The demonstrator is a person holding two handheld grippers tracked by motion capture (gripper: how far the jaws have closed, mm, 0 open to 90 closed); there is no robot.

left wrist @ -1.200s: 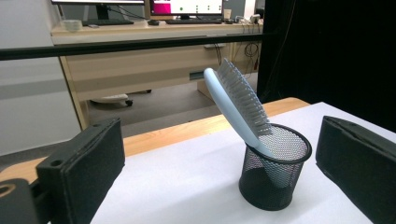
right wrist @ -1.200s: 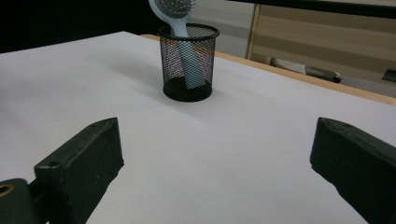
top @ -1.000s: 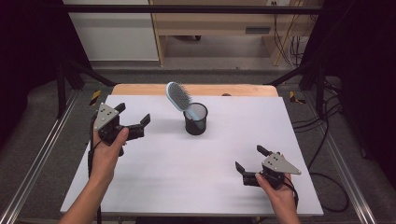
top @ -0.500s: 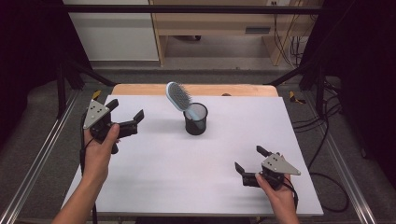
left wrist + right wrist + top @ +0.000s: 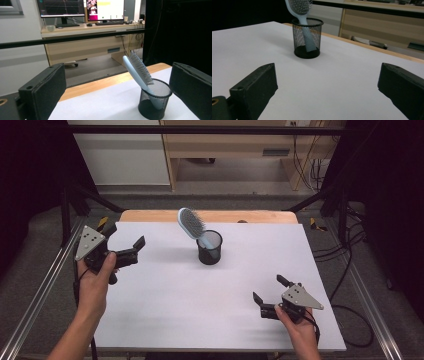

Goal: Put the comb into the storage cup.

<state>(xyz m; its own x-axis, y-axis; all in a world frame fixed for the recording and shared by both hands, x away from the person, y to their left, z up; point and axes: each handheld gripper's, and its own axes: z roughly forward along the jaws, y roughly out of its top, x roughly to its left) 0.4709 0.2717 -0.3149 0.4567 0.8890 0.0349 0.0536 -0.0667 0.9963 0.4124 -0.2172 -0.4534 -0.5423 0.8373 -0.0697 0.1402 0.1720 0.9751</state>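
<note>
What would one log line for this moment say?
left gripper: open, empty | right gripper: open, empty | hairbrush: leaning in mesh cup

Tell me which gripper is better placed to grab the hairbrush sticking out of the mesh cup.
Left, probably. The left gripper is open, raised and aimed at the hairbrush, which leans toward its side of the mesh cup. The right gripper is open too, but low at the table's near edge.
</note>
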